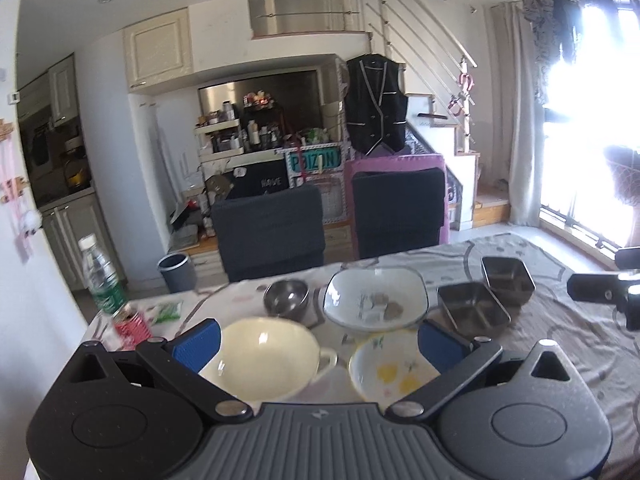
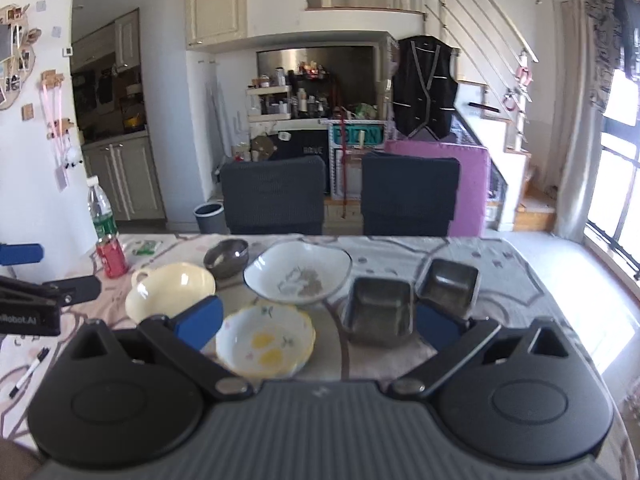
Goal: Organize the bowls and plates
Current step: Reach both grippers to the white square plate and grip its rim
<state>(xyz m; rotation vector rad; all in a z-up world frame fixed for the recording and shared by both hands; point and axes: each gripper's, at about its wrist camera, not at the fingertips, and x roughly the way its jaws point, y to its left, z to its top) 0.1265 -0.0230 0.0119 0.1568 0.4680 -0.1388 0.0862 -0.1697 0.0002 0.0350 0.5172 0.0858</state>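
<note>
Steel and ceramic dishes: six pieces lie spread on the table (image 2: pixel 520 280), none stacked.
Step in hand: you are at the start, in my judgement; both tools hover above the near edge and hold nothing.
Left gripper (image 1: pixel 318 344): its blue pads are spread wide, empty, above the cream bowl (image 1: pixel 264 356) and the small flowered bowl (image 1: pixel 394 368).
Right gripper (image 2: pixel 318 322): also spread wide and empty, above the flowered bowl (image 2: pixel 266 340) and the near square steel tray (image 2: pixel 378 316).
Where the dishes are: the large white bowl (image 2: pixel 298 276) sits in the middle, the round steel bowl (image 2: pixel 226 258) behind the cream bowl (image 2: pixel 170 290), the second square tray (image 2: pixel 448 284) touching or just beside the first.
Next move: you need to pick one piece and a like piece to nest it in; the two trays seem the easiest pair. Take a rim between the pads, because the walls are smooth.
Only the right view shows: a black marker (image 2: pixel 28 376) on the cloth, and the red can (image 2: pixel 112 256) clearly.
Only the left view shows: the can only as a blur, and the other tool at the right edge.
</note>
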